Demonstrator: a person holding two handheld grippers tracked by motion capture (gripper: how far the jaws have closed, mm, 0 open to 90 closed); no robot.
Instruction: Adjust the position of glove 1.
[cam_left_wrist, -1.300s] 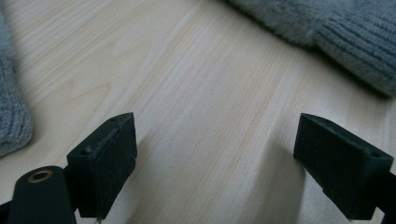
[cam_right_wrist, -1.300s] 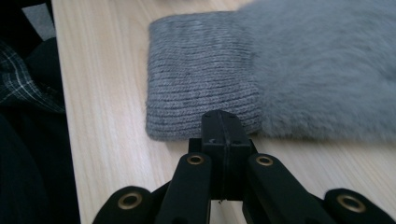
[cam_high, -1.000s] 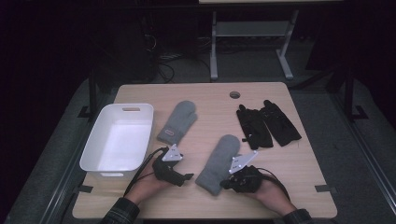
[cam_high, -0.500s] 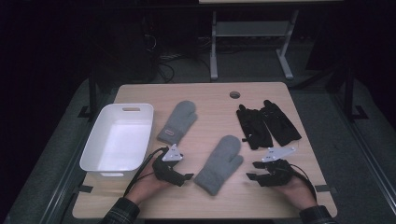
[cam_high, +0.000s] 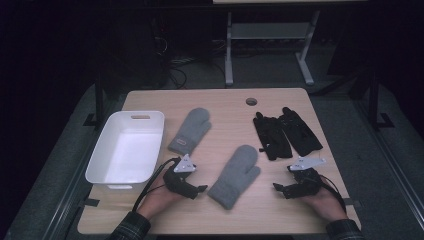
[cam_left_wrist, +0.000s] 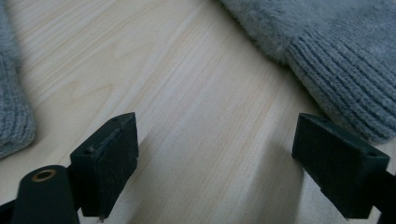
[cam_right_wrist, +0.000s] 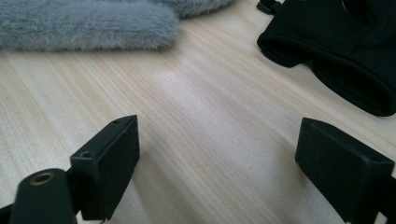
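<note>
Both tongs are spread and empty — the left gripper (cam_high: 197, 189) just left of the near grey mitten (cam_high: 235, 176), the right gripper (cam_high: 281, 188) near the black gloves (cam_high: 285, 132). If the mitten's fluffy pile alone is pinched, it could slip free when lifted — a risk judged, not seen.

grey mitten (cam_high: 234, 176) lies between left gripper (cam_high: 196, 189) and right gripper (cam_high: 281, 189).

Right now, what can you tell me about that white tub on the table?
The tub is a white, rectangular bin that looks like plastic, with rounded corners and a slot handle in its far rim. It stands upright and open, nothing showing inside, at the table's left edge, slightly overhanging it. A grey mitten lies just to its right, apart from it.
</note>
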